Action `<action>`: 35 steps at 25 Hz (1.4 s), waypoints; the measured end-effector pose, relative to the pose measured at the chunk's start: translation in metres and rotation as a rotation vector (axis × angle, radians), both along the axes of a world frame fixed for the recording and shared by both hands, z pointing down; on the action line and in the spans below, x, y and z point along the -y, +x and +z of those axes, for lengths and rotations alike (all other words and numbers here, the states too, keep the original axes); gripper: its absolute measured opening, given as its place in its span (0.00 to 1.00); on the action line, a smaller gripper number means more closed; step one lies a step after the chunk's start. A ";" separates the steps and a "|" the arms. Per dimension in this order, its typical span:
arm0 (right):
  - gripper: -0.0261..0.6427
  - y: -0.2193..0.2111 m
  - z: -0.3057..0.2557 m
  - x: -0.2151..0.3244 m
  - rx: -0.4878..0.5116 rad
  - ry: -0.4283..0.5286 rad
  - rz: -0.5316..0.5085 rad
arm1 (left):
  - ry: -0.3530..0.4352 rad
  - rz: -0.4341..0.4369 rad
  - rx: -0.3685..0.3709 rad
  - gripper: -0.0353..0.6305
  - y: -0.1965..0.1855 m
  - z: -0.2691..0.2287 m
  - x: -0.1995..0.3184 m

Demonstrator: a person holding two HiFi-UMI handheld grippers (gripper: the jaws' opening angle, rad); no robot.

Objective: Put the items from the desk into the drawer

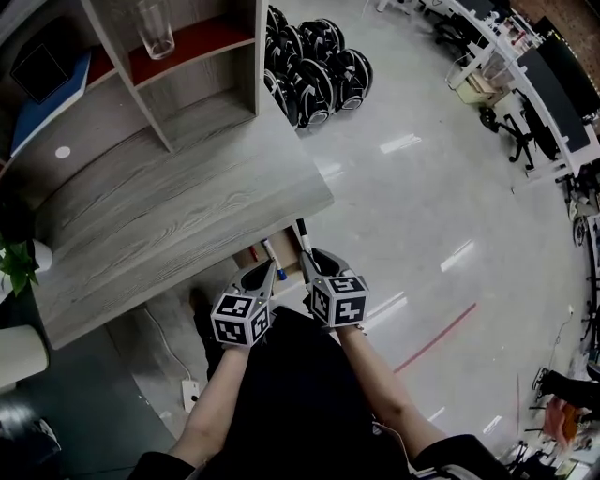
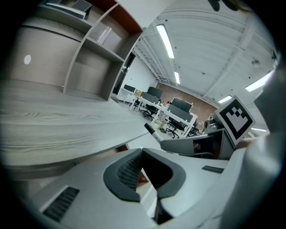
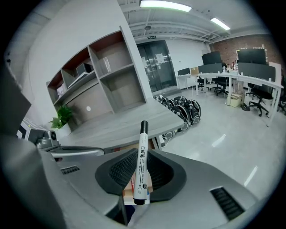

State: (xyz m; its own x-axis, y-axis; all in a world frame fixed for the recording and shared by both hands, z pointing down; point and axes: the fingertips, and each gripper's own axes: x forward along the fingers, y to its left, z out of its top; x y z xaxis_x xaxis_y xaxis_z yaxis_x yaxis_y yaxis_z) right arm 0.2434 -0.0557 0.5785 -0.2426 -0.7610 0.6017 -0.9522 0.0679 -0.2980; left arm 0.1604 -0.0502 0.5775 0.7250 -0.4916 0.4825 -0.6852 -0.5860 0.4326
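A white marker (image 3: 141,165) with a black cap stands upright between the pads of my right gripper (image 3: 140,173), which is shut on it. In the head view the marker (image 1: 303,240) sticks up from the right gripper (image 1: 310,264) just below the grey wooden desk's (image 1: 169,216) front edge. Under that edge the drawer (image 1: 289,251) is pulled out, with a few pens lying in it. My left gripper (image 1: 265,277) hangs beside the right one over the drawer. Its jaws (image 2: 144,172) stand apart with nothing between them.
A shelf unit with a drinking glass (image 1: 155,28) stands on the desk's far side. A potted plant (image 1: 14,262) is at the left end. Black round gear (image 1: 314,66) is piled on the floor beyond the desk corner. A power strip (image 1: 190,392) lies on the floor.
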 end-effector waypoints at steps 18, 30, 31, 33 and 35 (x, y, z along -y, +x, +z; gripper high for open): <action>0.14 -0.017 0.104 -0.006 -0.060 -0.145 -0.150 | -0.076 -0.046 0.070 0.05 -0.014 0.054 -0.032; 0.14 -0.032 0.165 0.018 -0.193 -0.288 -0.254 | -0.100 -0.113 0.094 0.05 -0.051 0.060 -0.029; 0.14 -0.033 0.170 0.018 -0.205 -0.302 -0.259 | -0.103 -0.123 0.093 0.05 -0.054 0.060 -0.029; 0.14 -0.034 0.176 0.018 -0.224 -0.324 -0.262 | -0.109 -0.139 0.089 0.05 -0.057 0.059 -0.030; 0.14 -0.032 0.182 0.017 -0.238 -0.345 -0.254 | -0.114 -0.148 0.083 0.05 -0.058 0.058 -0.032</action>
State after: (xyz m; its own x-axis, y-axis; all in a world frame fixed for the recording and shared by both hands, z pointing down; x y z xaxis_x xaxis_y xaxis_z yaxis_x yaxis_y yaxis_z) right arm 0.2113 -0.0723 0.7603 -0.2204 -0.4423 0.8694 -0.9626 0.2428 -0.1205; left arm 0.1022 -0.0177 0.6351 0.6045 -0.5286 0.5960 -0.7962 -0.4269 0.4288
